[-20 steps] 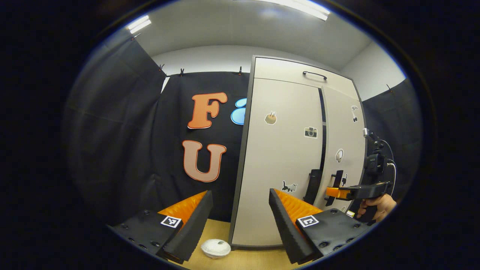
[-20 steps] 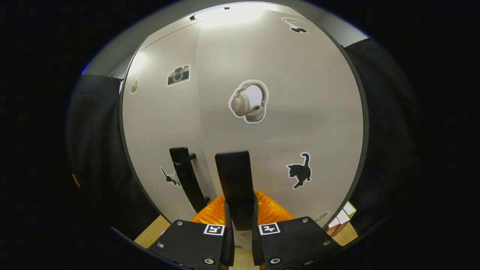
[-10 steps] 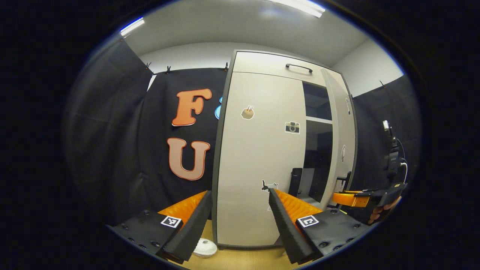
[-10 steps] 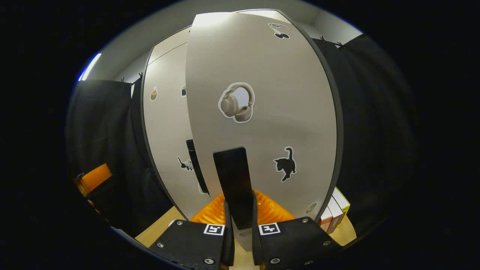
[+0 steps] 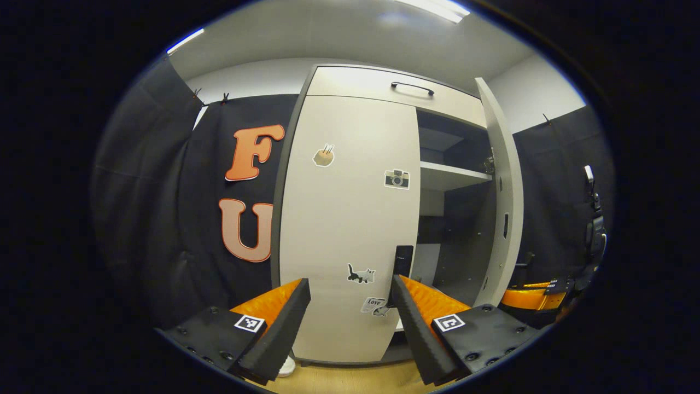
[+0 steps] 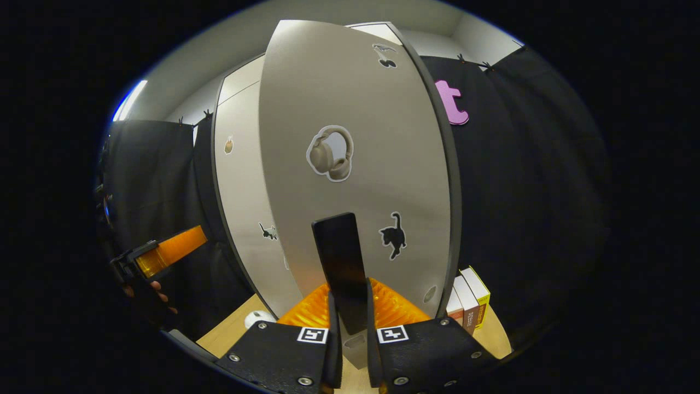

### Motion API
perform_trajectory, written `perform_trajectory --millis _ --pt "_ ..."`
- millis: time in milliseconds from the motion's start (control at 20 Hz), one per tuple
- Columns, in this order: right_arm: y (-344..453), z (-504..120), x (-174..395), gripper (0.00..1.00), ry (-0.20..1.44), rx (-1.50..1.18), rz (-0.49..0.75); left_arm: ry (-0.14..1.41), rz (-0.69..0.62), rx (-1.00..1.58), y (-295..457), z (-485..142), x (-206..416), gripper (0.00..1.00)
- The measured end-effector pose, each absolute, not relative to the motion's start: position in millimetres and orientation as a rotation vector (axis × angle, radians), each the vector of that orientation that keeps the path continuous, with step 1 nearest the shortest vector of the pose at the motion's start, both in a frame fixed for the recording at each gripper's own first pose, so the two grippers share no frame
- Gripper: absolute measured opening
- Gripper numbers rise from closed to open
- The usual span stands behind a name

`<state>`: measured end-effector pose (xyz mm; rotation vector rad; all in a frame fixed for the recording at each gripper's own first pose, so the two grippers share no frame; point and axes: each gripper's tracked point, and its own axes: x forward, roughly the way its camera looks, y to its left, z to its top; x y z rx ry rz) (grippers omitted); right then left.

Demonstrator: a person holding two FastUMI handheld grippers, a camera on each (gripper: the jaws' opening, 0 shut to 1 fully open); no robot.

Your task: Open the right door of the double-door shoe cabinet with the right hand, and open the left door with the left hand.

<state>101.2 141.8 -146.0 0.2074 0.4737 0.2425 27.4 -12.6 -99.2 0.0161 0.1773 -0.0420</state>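
Observation:
The beige shoe cabinet's left door is closed, its black handle just above my open left gripper, close to the right finger. The right door stands swung wide open, edge-on, baring a shelf. In the right gripper view, the right door faces me with headphone and cat stickers. My right gripper is shut on its black handle. The right gripper's orange body shows beyond the open door. The left gripper appears at far left, held by a hand.
A top drawer with a black handle sits above the doors. A white round object lies on the wooden floor at the cabinet's left foot. Several books stand by the cabinet's right side.
The right door has swung from barely ajar to wide open with my right gripper on its handle. My left gripper has come nearer the left door's handle.

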Motion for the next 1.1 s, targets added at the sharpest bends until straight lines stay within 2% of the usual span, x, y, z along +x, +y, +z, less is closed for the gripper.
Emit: perform_trajectory --millis 400,600,900,1050,1100 --pt "118 -139 92 0.17 0.462 0.262 0.202 0.225 -0.090 0.004 -51 -126 51 0.96" --pt "97 -139 89 0.17 0.448 0.245 0.128 0.239 -0.111 0.002 -69 -136 62 0.96" --pt "51 -141 98 0.04 0.396 0.142 -0.018 0.293 -0.128 0.008 -92 -162 72 0.96" --pt "44 -141 99 0.04 0.391 0.125 -0.045 0.291 -0.126 0.021 -95 -163 79 0.96" --pt "43 -141 99 0.09 0.393 0.133 -0.037 0.294 -0.122 0.027 -95 -164 82 0.96"
